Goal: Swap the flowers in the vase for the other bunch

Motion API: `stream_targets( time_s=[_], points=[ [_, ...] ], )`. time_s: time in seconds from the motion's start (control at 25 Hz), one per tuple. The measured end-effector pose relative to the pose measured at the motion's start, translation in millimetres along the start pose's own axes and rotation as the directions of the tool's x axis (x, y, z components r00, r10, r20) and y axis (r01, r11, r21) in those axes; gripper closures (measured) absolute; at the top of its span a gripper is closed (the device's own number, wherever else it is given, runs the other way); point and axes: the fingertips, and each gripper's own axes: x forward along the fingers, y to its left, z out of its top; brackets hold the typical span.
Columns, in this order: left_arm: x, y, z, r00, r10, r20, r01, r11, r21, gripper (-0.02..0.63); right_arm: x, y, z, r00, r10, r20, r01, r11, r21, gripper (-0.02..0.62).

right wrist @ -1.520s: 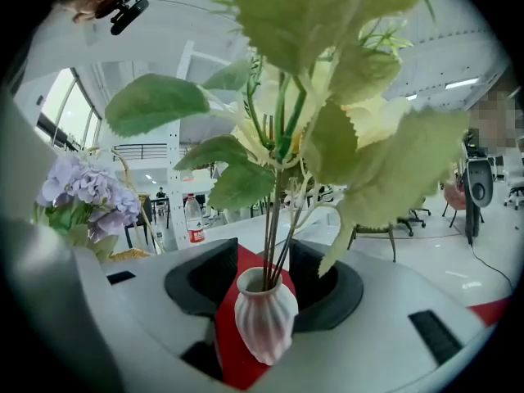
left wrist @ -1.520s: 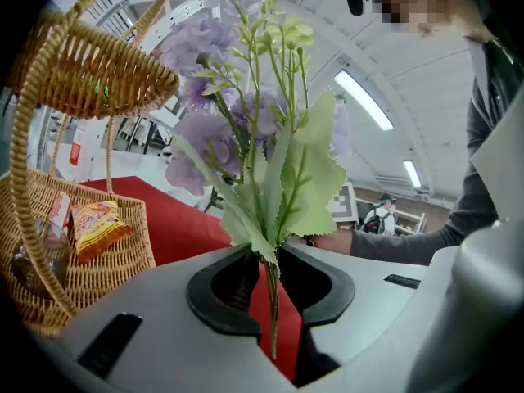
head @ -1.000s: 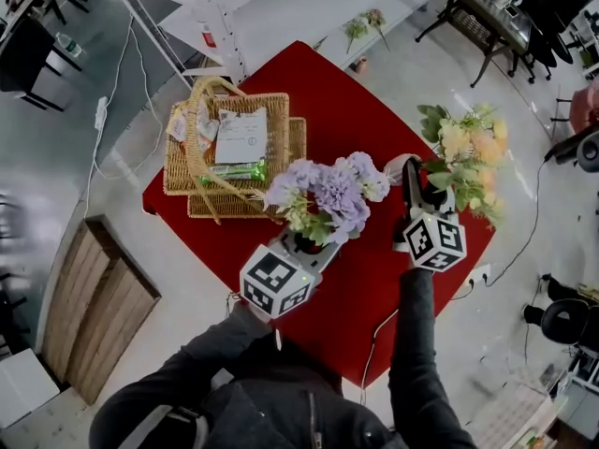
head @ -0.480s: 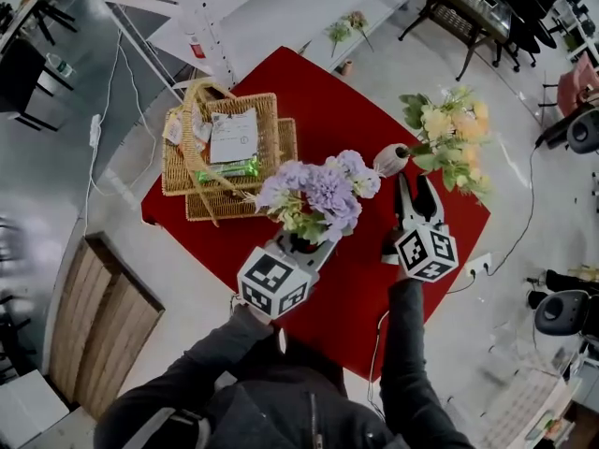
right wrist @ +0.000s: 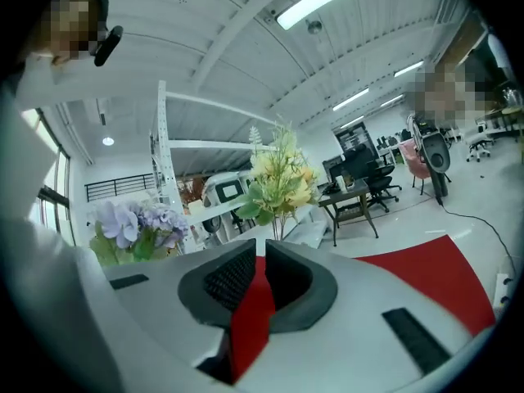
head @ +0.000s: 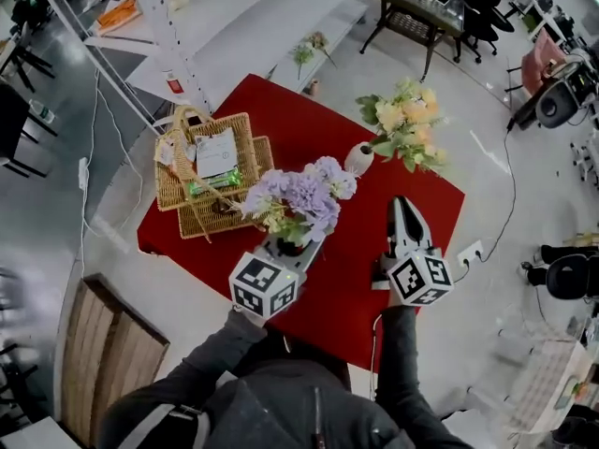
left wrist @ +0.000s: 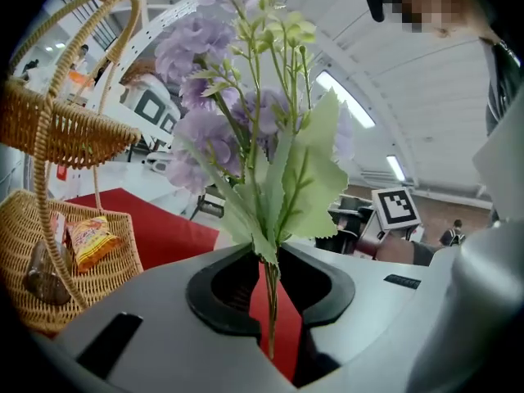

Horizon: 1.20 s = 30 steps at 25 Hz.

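Note:
On the red table [head: 356, 279], a small white vase [head: 358, 160] holds the yellow bunch [head: 404, 124]. The right gripper view shows that bunch [right wrist: 280, 178] straight ahead, well beyond the jaws. My right gripper [head: 402, 210] sits nearer the person, apart from the vase. Its jaws have just been closing and now stand almost together with nothing between them [right wrist: 260, 270]. My left gripper [head: 290, 244] is shut on the thin green stems of the purple bunch [head: 295, 195] and holds it upright above the table. In the left gripper view those stems [left wrist: 270, 301] run down between the pads.
A wicker basket [head: 201, 171] with a tall handle, holding packets, stands on a second flat basket at the table's left. The basket's side [left wrist: 49, 219] is close to the left of my left gripper. White shelving and a desk with chairs [head: 421, 17] stand beyond the table.
My right gripper has drawn back from the vase toward the person, and its wide jaws have come together. The yellow bunch stays in the vase. The left gripper still holds the purple bunch.

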Motion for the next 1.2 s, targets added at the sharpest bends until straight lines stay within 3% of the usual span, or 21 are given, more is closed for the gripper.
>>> stream_targets(
  time_s=[0.52,0.8,1.2],
  points=[
    [-1.2,-30.5,3.7,0.993,-0.109,-0.040,0.111,0.992,0.051,0.528,-79.1,2.9,-15.5,0.990,-0.139,0.028,0.136,0.987,0.080,0.575],
    [0.7,-48.1,-4.8,0.986,-0.153,-0.064,0.157,0.986,0.052,0.528,-103.7,10.7,-52.3,0.986,-0.160,-0.052,0.165,0.980,0.109,0.578],
    [5.0,-58.1,-16.2,0.978,-0.184,-0.095,0.190,0.980,0.052,0.528,-116.5,18.6,-69.2,0.981,-0.171,-0.086,0.178,0.980,0.083,0.578]
  ],
)
